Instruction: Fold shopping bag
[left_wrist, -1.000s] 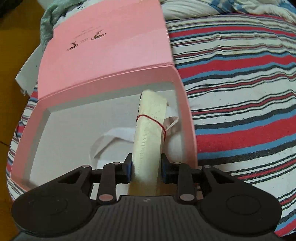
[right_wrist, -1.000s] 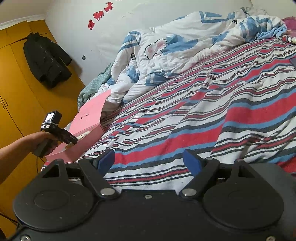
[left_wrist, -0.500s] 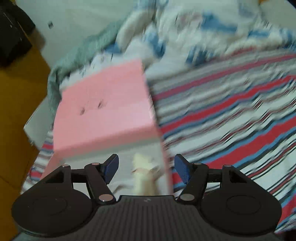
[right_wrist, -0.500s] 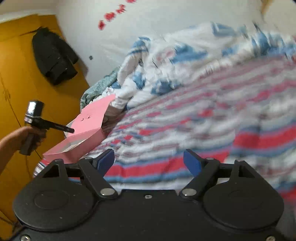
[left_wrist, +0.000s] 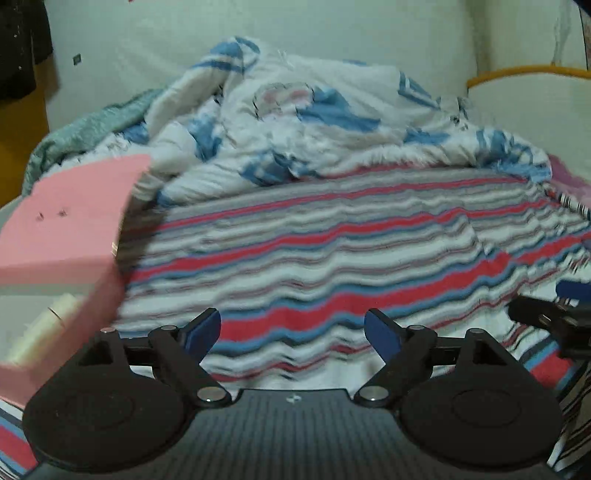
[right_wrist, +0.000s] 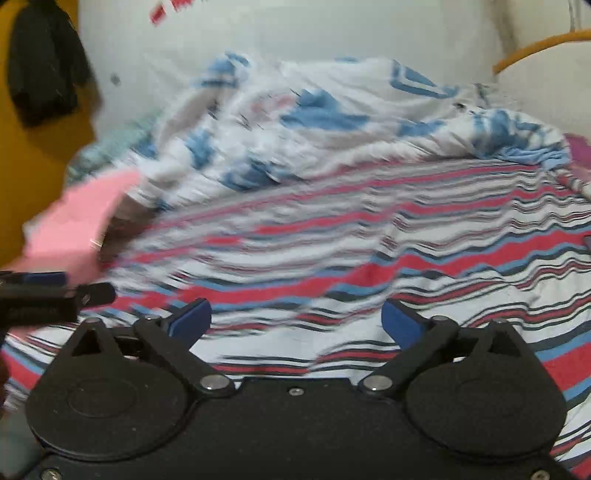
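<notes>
Holding nothing, my left gripper (left_wrist: 291, 330) has its 2 fingers spread wide over the striped bed sheet (left_wrist: 332, 258). My right gripper (right_wrist: 295, 321) is wide and bare too. I see the rolled-up bag (left_wrist: 55, 314) left of my left fingers, inside the pink box (left_wrist: 70, 225).

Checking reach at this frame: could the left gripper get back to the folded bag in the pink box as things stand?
Probably yes. The left gripper is open and empty; the pink box sits just to its left with its lid raised, and the cream roll inside shows, though blurred. Nothing lies between them.
</notes>
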